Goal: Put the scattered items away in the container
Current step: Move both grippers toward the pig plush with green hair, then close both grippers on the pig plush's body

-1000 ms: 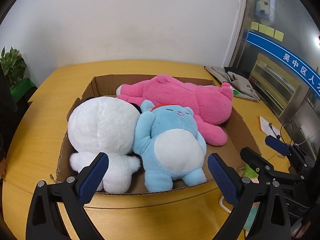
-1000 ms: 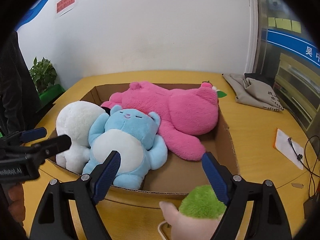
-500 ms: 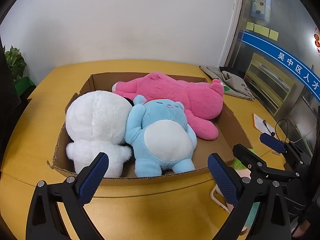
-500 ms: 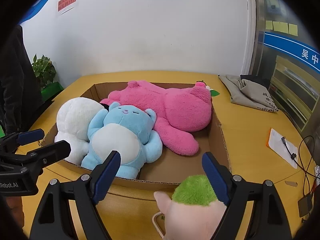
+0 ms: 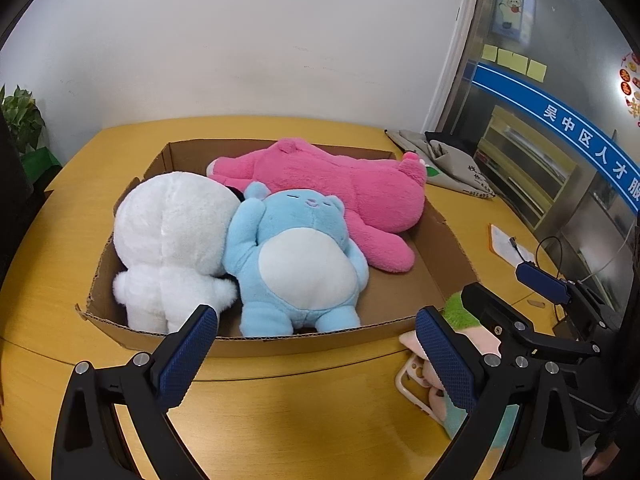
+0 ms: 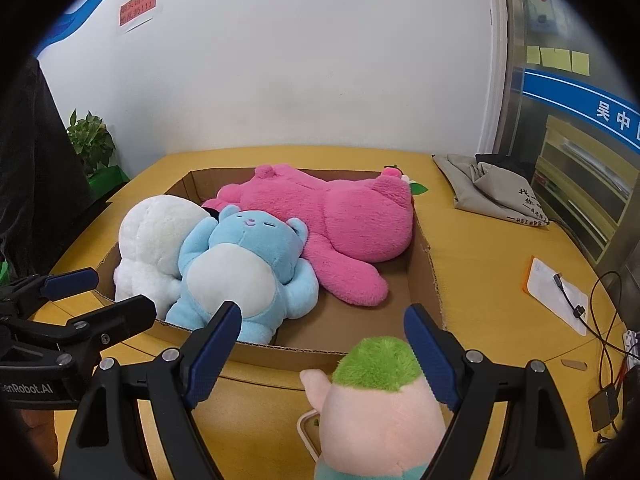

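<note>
Lying in the cardboard box (image 5: 434, 268) are three soft toys: a white one (image 5: 172, 240) at the left, a blue bear (image 5: 298, 264) pressed against it, and a long pink one (image 5: 344, 192) behind them. A pink toy with green hair (image 6: 380, 404) stands outside, on the yellow table (image 5: 280, 420), just before the near wall of the box. It is between the wide-apart fingers of the right gripper (image 6: 324, 344), and the pads do not press it. The left gripper (image 5: 316, 352) is also spread wide, with nothing inside.

four plush toys (image 6: 256, 276), one cardboard box (image 6: 424, 280), two grippers (image 6: 324, 344), one folded cloth bag (image 6: 492, 188), one potted plant (image 6: 90, 144).
</note>
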Demonstrator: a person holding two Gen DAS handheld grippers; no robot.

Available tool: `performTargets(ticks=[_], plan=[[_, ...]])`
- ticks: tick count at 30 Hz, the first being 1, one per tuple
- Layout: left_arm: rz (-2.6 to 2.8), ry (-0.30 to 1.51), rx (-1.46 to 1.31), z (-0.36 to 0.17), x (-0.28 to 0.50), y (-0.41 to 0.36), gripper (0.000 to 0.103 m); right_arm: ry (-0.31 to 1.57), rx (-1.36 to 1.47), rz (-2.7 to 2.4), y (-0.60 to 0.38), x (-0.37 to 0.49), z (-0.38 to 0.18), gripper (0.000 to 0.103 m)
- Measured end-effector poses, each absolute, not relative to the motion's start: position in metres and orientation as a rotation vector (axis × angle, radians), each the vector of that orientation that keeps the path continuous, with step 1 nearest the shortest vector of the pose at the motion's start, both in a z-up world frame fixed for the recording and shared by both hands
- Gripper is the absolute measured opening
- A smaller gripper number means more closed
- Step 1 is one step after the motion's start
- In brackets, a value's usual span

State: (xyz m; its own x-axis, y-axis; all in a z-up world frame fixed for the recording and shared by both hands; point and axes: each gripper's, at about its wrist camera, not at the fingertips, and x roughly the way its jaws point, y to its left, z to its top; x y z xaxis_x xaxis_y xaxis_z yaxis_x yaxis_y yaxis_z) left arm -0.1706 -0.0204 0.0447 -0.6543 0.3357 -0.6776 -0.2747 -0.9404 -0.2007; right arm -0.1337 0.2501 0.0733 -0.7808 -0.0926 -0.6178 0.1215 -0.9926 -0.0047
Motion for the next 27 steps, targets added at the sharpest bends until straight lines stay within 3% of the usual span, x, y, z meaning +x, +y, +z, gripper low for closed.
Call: performTargets(ticks=[9,16,20,27], plan=[[2.498,-0.123,-1.129,0.032,-0.172,-0.003,0.101,0.024,0.967,-2.874,0.298,-0.105,0.068,0.084],[2.381,-0.177,-1.191,0.012,-0.181,0.021,0.101,0.005,1.187,-2.794,0.346,-0.083,0.02,0.084],[2.319,-0.18,-1.214,0.005,-0.184,0.036,0.101,-0.134,1.205,-2.693,0.347,-0.075,0.005,0.083],[2.174,-0.212,-1.225,-0.012,-0.194,0.067,0.103,-0.097,1.169,-2.539,0.323,-0.066,-0.003,0.084]])
